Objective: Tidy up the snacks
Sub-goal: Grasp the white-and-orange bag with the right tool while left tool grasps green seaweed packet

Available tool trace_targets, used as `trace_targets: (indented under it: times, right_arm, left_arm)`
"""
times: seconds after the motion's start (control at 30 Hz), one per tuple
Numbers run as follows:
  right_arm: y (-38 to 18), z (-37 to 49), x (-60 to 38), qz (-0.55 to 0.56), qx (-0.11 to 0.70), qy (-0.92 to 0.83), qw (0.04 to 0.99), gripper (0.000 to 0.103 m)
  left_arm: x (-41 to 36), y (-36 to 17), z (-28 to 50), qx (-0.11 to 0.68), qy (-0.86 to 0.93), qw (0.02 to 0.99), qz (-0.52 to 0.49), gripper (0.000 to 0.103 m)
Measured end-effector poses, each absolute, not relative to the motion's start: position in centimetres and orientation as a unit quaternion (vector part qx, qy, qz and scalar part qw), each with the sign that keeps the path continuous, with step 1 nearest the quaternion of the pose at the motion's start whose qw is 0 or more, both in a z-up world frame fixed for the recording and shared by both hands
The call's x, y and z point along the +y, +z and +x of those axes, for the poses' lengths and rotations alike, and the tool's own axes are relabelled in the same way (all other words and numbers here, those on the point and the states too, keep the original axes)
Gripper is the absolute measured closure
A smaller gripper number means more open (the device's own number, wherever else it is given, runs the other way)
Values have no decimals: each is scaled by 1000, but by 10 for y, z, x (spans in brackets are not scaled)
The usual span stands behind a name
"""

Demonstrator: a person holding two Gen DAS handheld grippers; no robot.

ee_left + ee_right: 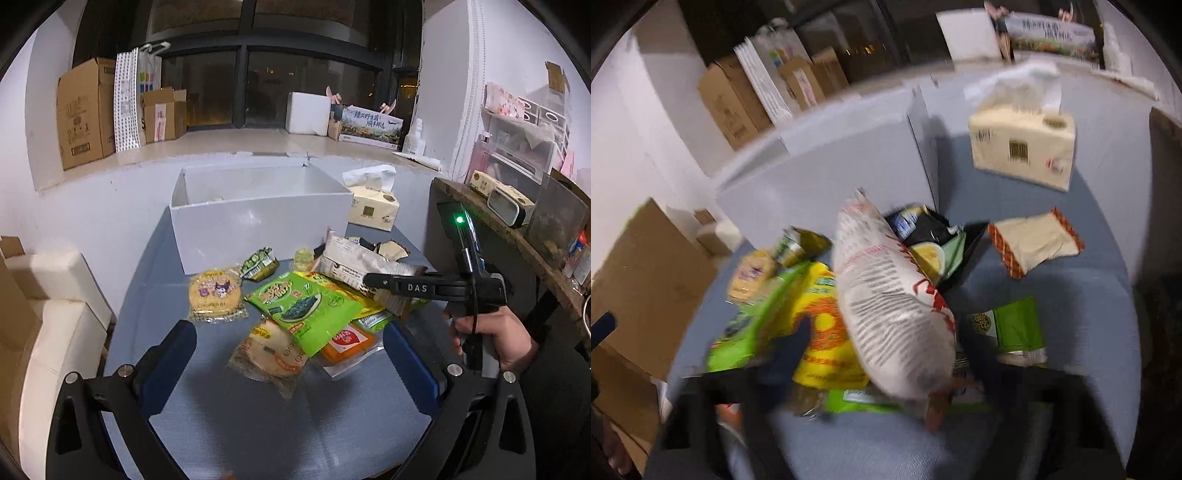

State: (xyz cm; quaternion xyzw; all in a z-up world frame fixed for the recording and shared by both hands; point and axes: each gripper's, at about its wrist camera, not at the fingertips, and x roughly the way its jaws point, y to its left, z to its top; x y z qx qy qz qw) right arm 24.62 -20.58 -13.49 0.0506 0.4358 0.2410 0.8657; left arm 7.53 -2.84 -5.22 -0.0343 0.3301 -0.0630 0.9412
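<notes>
A pile of snack packets lies on the blue-grey table in front of an open white box. It includes a green seaweed bag, a round yellow cracker pack, a clear cracker pack and an orange packet. My left gripper is open and empty, hovering near the pile's front. My right gripper is shut on a white printed snack bag, lifted above the pile; it also shows in the left wrist view. The right wrist view is blurred.
A cream tissue box stands right of the white box. A small cream packet and a green packet lie on the table's right part. A wooden shelf is at the right, a white sofa at the left.
</notes>
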Motion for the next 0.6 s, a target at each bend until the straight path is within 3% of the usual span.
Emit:
trace_targets:
  times: [0.23,0.6]
  right_arm:
    - [-116,225,-210,45,402,252,879,68]
    - [-64,165,-235,37,339,257,904,69]
  left_arm:
    - [-31,-66,92,352,-74,932,-40,0]
    - [-55,-95,185,442,-28,892,-86,0]
